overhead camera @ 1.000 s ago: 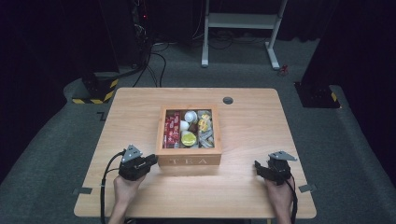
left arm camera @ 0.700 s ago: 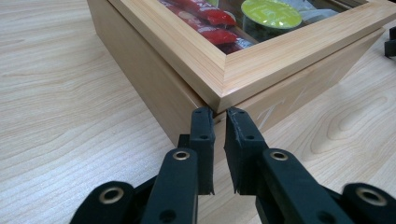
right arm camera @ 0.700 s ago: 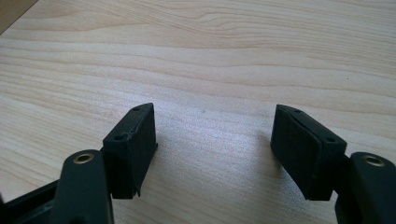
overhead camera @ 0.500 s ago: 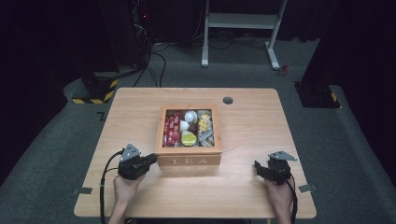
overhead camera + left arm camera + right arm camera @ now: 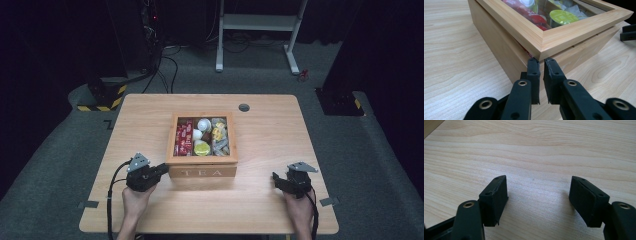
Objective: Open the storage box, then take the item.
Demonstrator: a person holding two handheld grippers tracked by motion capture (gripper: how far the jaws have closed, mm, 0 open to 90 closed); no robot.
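The tea box (image 5: 529, 37) is cut off by the left gripper view's top edge.

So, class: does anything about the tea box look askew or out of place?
Yes. The lid of the tea box sits slightly raised above the base at the near corner by the left gripper, leaving a gap where something red pokes out.

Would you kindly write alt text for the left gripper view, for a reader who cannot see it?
The left gripper, its two black jaws nearly shut with nothing between them, points at the near corner of a light wooden tea box with a glass-paned lid. Red packets and a yellow-green capsule show through the pane; the box stands on a pale wooden table.
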